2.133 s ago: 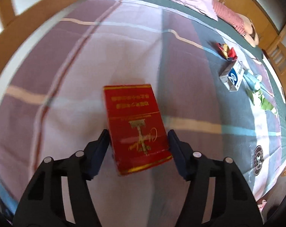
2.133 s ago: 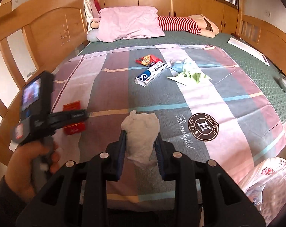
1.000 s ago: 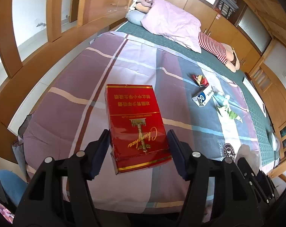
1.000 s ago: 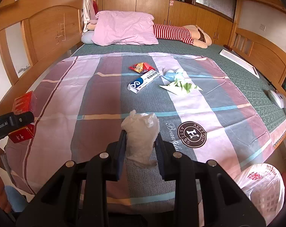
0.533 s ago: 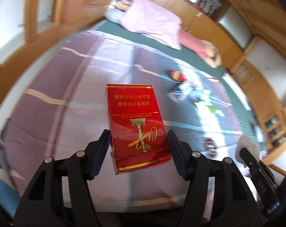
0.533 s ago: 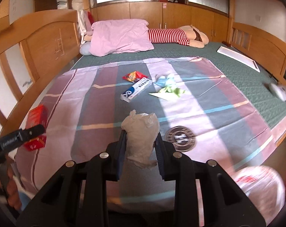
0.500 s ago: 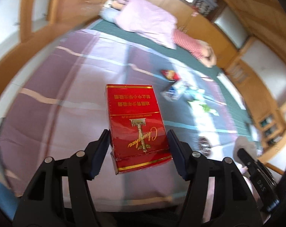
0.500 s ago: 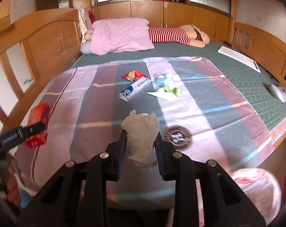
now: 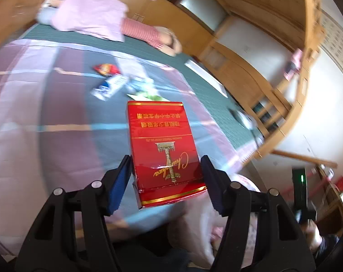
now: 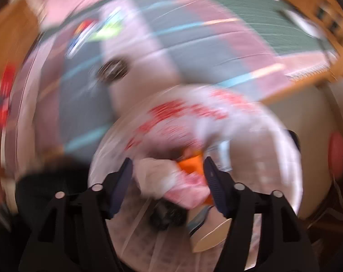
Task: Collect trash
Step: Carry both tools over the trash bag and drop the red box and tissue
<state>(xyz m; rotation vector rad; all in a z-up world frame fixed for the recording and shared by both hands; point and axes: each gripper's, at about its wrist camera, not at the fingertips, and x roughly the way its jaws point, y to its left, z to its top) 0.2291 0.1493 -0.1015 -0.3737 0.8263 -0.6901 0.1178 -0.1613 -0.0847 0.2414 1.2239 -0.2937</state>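
Right tongs [image 10: 166,173] over the mouth of the white trash bag [image 10: 216,122], jaws just spread apart, pale tissue wad [image 10: 157,176] loose between them and no longer pinched as a second ago, so likely dropping into the bag: one piece as good as collected. Left tongs [image 9: 165,176] clamped on the red cigarette pack [image 9: 163,149], swung toward the bag, probably next in. Farther off on the bed [image 9: 64,111], blue-white box [image 9: 109,87], red wrapper [image 9: 106,69] and green scraps not yet picked up.

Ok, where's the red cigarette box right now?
In the left wrist view, the red cigarette box sits centre frame, clamped in the left gripper, held above the striped bedspread.
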